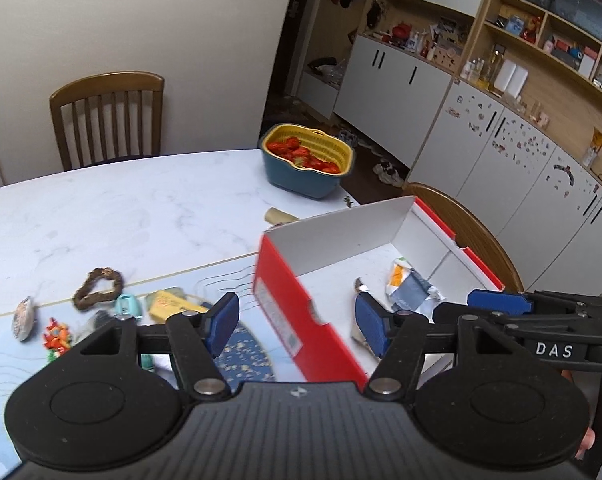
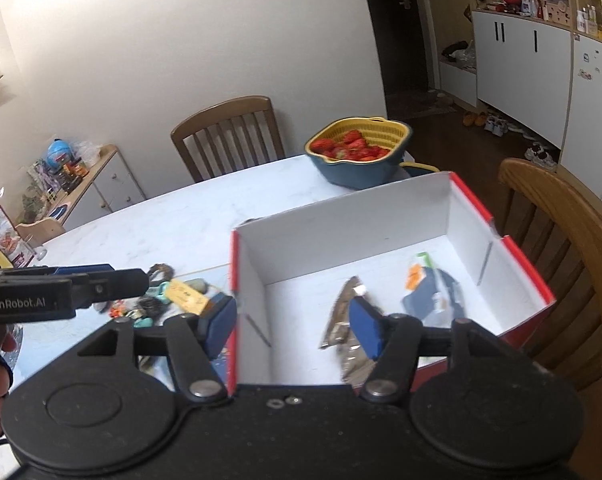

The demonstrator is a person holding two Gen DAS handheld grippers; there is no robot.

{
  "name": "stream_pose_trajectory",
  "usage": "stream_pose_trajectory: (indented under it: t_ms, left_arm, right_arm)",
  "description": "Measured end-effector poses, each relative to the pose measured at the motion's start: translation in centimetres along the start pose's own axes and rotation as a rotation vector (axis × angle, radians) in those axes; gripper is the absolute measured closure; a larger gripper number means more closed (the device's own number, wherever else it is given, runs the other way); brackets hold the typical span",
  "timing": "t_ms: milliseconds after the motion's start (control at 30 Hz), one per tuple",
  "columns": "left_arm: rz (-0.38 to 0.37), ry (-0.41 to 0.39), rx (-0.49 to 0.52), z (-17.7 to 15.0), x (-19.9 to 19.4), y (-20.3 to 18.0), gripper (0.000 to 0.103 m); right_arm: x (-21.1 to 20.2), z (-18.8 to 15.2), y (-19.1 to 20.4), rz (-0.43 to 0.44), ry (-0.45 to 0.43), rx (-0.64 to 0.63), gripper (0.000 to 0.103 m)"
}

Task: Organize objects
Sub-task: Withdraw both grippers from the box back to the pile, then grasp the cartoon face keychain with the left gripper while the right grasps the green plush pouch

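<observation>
The left gripper [image 1: 297, 326] stood open with nothing between its blue pads, poised above the near red wall of a cardboard box [image 1: 291, 304]. The right gripper [image 2: 293, 326] was likewise open and empty, straddling the box's near left corner without touching it.

The box [image 2: 453, 216], red outside and plain white inside, sat open-topped at the counter's right edge beside a wooden chair [image 2: 557, 248]. On its floor lay a crinkled foil packet [image 2: 343, 320] and a flat blue-and-white sachet with an orange patch [image 2: 429, 292].

The counter [image 1: 121, 208] was smooth white marble-patterned stone. Left of the box, near the front edge, small things lay loosely clustered: a brown fuzzy hair tie [image 1: 99, 288] bent into a ring, a yellow card [image 1: 169, 304], a pale teal plastic piece [image 1: 127, 306], a speckled oval stone [image 1: 23, 318] and an orange-and-green trinket [image 1: 57, 338].

At the far right corner stood a blue bowl with a yellow slotted strainer [image 1: 307, 160] holding strawberries.
</observation>
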State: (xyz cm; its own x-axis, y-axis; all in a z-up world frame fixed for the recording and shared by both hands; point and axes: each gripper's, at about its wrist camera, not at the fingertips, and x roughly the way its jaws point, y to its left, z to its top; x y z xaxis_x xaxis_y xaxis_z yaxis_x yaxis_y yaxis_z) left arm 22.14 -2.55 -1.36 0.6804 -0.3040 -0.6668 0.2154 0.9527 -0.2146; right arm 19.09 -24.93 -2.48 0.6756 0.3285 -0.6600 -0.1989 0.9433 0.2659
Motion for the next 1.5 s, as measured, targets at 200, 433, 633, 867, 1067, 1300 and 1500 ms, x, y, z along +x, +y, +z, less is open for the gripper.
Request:
stream_pose_trajectory:
  t_ms: [200, 433, 633, 867, 1067, 1300, 1500]
  left_arm:
    - [0.01, -0.019, -0.003, -0.7, -1.5, 2.7, 0.028]
    - [0.032, -0.043, -0.012, -1.5, -2.9, 5.9, 0.024]
    - [0.05, -0.046, -0.039, -2.2, -3.7, 9.1, 0.019]
    - [0.093, -0.055, -0.055, -3.2, -4.3, 13.3, 0.009]
    - [0.104, -0.06, -0.057, -4.4, -4.3, 16.5, 0.0]
    - [0.151, -0.043, -0.115, -5.6, -2.9, 20.4, 0.0]
    - [0.196, -0.011, -0.14, -6.4, -1.0, 23.8, 0.0]
  right_arm:
    - [0.5, -0.5, 3.2, 0.019, -0.002, -0.014, 0.033]
    - [1.1, -1.2, 6.7, 0.049, -0.014, -0.05, 0.019]
    - [1.9, -1.7, 9.9, 0.069, -0.02, -0.092, 0.009]
    - [3.5, -2.4, 13.0, 0.072, 0.002, -0.133, 0.009]
    - [5.2, -3.1, 15.0, 0.067, 0.032, -0.16, 0.009]
    - [7.5, -4.1, 16.7, 0.059, 0.067, -0.187, 0.009]
    - [9.5, -5.0, 17.9, 0.049, 0.098, -0.215, 0.009]
